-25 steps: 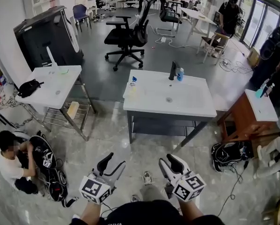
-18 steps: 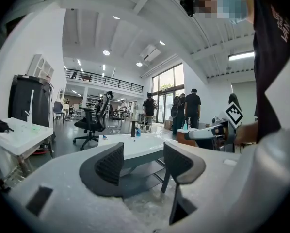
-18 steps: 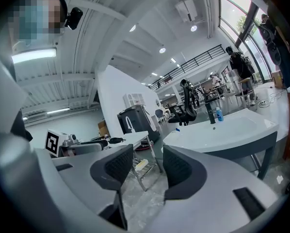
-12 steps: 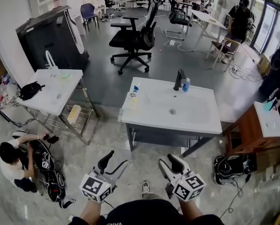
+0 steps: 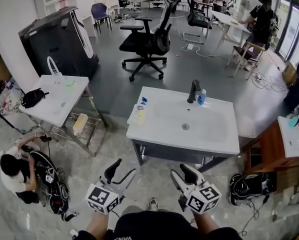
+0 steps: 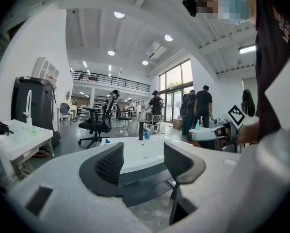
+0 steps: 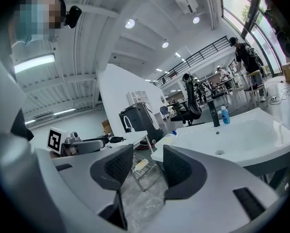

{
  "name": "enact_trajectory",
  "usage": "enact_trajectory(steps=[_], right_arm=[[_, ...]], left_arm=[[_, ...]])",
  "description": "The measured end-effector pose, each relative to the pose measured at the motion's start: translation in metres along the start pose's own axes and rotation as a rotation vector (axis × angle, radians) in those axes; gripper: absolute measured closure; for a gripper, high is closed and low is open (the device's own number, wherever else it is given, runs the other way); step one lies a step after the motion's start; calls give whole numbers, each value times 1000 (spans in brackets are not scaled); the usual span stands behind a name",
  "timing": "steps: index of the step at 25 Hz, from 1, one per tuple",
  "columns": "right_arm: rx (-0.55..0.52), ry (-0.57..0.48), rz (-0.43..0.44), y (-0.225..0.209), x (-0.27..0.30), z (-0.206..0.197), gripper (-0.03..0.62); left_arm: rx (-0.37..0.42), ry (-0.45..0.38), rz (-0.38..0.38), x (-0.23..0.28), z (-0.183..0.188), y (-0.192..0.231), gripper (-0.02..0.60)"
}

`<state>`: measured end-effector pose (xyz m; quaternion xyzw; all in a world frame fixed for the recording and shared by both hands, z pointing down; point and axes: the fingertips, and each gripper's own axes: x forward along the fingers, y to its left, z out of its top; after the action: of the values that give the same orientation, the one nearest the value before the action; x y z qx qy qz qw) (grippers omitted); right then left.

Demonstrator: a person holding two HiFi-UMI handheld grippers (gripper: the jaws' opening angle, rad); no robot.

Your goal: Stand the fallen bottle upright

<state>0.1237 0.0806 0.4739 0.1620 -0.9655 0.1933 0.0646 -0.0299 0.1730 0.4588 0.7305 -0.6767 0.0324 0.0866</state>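
The bottle [image 5: 139, 110] at the sink's [image 5: 209, 140] left edge is too small for me to read. My forearms [image 5: 96, 226] run off the head view's bottom edge.

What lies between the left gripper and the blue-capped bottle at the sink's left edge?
Head view: only bare floor, then the sink's front-left corner, separate the left gripper from the bottle.

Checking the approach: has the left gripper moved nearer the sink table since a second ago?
Yes. The left gripper has moved toward the sink table: in the head view the gap to its front edge has shrunk.
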Motion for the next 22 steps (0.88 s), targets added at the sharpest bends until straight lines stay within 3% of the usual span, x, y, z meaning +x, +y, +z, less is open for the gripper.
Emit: enact_trajectory(steps=[12,22], right_arm=[[26,41,34,-17,35,-4,416],[52,12,-54,-42,96,17,418]], left_arm=[[-26,20,32,19,-9,25,328],[-18,27,-52,75,3,88,328]])
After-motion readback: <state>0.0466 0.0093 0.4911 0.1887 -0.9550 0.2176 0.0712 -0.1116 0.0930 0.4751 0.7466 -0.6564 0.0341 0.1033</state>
